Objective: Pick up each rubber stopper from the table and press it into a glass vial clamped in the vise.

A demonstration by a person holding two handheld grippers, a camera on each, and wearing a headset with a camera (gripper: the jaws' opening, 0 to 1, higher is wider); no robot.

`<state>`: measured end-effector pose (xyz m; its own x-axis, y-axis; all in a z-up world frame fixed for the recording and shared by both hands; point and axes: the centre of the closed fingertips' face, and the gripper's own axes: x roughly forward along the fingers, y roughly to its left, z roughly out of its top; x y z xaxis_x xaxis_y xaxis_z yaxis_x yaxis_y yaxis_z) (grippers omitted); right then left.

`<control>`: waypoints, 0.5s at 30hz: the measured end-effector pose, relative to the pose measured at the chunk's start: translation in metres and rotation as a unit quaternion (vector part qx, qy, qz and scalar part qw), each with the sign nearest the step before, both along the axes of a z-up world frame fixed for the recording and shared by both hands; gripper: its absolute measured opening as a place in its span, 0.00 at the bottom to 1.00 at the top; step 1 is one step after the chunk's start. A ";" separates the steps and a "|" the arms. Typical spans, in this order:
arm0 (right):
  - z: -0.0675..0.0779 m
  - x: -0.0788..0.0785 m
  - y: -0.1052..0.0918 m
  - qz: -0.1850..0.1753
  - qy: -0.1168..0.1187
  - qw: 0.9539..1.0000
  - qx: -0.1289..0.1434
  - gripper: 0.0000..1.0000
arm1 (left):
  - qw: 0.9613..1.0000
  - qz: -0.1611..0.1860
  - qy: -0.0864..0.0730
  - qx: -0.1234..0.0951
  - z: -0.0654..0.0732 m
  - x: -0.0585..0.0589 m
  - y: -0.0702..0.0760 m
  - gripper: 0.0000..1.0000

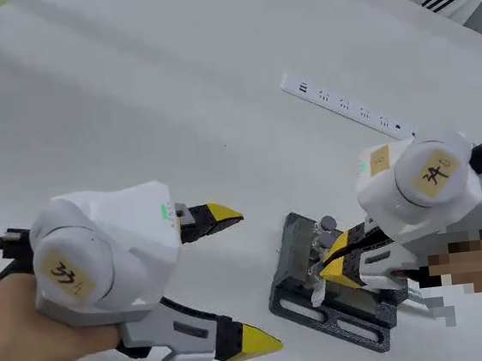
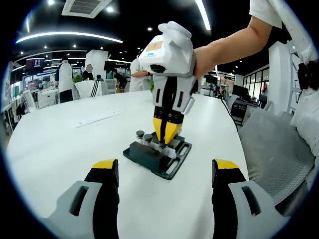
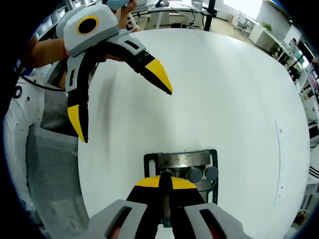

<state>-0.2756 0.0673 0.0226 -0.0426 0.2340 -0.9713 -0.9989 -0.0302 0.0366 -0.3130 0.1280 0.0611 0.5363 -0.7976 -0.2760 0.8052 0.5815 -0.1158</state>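
R gripper (image 1: 329, 266), jaws pinched narrow, over black metal vise (image 1: 306, 305) w/ grey-stoppered glass vials (image 1: 327, 224); off-axis push may tip a vial. L gripper (image 1: 247, 276) wide, beside vise.

The left gripper (image 1: 242, 277) hovers over the near left part of the white bench (image 1: 171, 84), its yellow-tipped jaws spread wide with nothing between them. The right gripper (image 1: 329, 266) points down into the dark vise (image 1: 341, 312) near the bench's near edge, jaws drawn together beside a grey stopper (image 1: 327, 222). A white power strip (image 1: 345, 105) lies towards the far right edge.
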 end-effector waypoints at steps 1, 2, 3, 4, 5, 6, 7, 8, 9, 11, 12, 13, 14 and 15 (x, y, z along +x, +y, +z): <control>0.000 0.000 0.000 -0.002 0.001 1.000 -0.001 0.02 | 1.000 0.000 0.000 0.000 0.000 0.000 0.000 0.76; 0.000 0.000 0.000 -0.002 0.001 1.000 -0.001 0.02 | 1.000 0.000 0.000 0.000 0.000 0.000 0.000 0.75; 0.000 0.000 0.000 -0.002 0.001 1.000 -0.002 0.02 | 1.000 0.001 0.000 0.000 0.001 0.000 -0.001 0.75; 0.000 0.001 0.000 -0.002 0.001 1.000 -0.003 0.01 | 1.000 0.000 0.000 0.000 0.001 0.000 -0.001 0.75; 0.000 0.001 0.000 -0.002 0.001 1.000 -0.003 0.01 | 1.000 0.000 0.000 0.000 0.001 0.000 -0.001 0.75; 0.000 0.001 0.000 -0.002 0.001 1.000 -0.003 0.01 | 1.000 0.000 0.000 0.000 0.001 0.000 -0.002 0.75; 0.000 0.000 0.000 -0.001 0.001 1.000 -0.004 0.01 | 1.000 0.000 0.000 0.000 0.001 0.000 -0.002 0.75; 0.000 0.001 0.000 -0.001 0.001 1.000 -0.004 0.01 | 1.000 -0.001 -0.001 0.000 0.002 0.000 -0.002 0.75; 0.000 0.001 0.000 -0.001 0.001 1.000 -0.005 0.01 | 1.000 -0.001 -0.001 0.000 0.002 0.000 -0.003 0.75; 0.000 0.001 0.000 -0.002 0.004 1.000 -0.007 0.01 | 1.000 -0.001 -0.001 0.000 0.003 0.000 -0.003 0.75; 0.000 0.001 0.001 -0.004 0.005 1.000 -0.007 0.01 | 1.000 -0.001 -0.002 0.000 0.003 0.000 -0.003 0.75; 0.000 0.002 0.000 -0.006 0.008 1.000 -0.008 0.01 | 1.000 -0.002 -0.001 0.000 0.003 0.000 -0.003 0.75; 0.000 0.003 0.001 -0.008 0.011 1.000 -0.008 0.01 | 1.000 -0.002 -0.001 0.000 0.003 0.000 -0.003 0.75; 0.000 0.003 0.000 -0.009 0.013 1.000 -0.009 0.02 | 1.000 -0.003 -0.002 0.000 0.003 0.000 -0.003 0.75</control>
<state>-0.2727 0.0678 0.0225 -0.0634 0.2180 -0.9739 -0.9980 -0.0123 0.0622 -0.3131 0.1246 0.0639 0.5332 -0.8002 -0.2746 0.8086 0.5775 -0.1127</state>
